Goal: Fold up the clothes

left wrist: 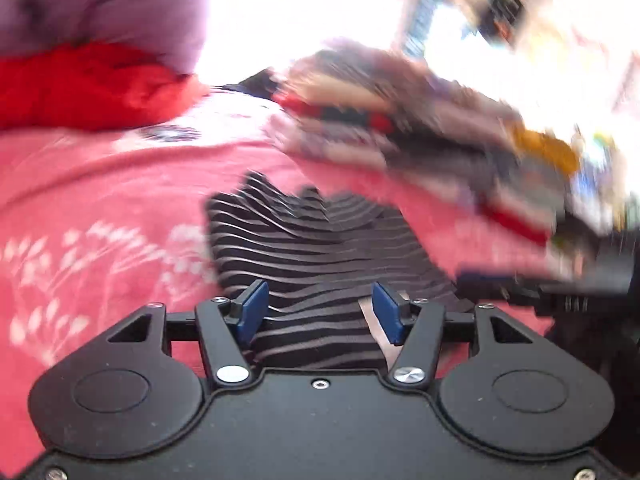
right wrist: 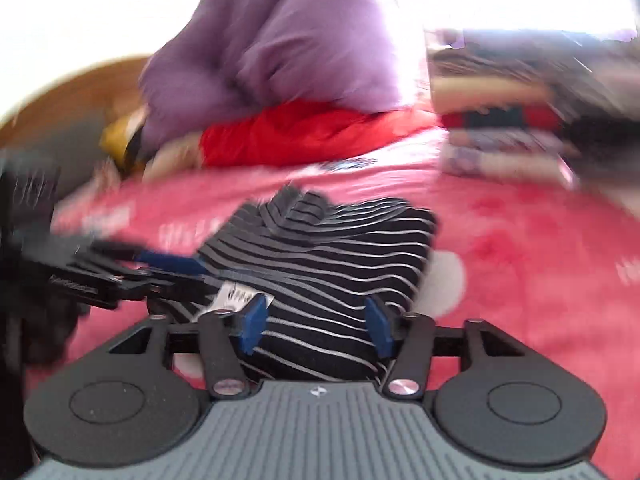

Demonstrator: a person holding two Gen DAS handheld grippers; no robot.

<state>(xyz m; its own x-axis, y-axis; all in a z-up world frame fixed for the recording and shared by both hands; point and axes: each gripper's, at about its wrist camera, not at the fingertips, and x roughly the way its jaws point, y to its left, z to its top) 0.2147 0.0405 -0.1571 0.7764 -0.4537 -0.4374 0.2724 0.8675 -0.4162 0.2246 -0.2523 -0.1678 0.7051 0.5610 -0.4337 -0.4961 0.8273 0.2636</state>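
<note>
A striped garment [left wrist: 320, 248] is shown lying on a pink bedspread [left wrist: 100, 208], partly folded into a compact block with a bunched, raised edge on the side farthest from both cameras. The left gripper [left wrist: 320, 312] and the right gripper [right wrist: 316, 326] are held low over the near edge of the garment, side by side, each pointing across it toward the bunched edge. In both wrist views the jaws stand partly open, about halfway; striped cloth is seen in the gap between the blue pads, but the pads are not pressed against it and nothing is judged to be held. In the right wrist view the left gripper [right wrist: 132, 268] is seen reaching in from the left edge, its tip just beside a white label [right wrist: 236, 298] on the garment.

The long axis of the garment is judged to run away from the jaws, toward a stack of folded clothes [left wrist: 420, 132] near the far right of the bed. Neither hand is clearly nearer; both are directly above the near hem. A purple heap [right wrist: 272, 52] and a red cloth [right wrist: 304, 132] lie at the far edge, well apart from the garment.

Strong motion blur and an overexposed background leave the stack and the far objects hard to identify. Whether the cloth touches the underside of either gripper cannot be told.
</note>
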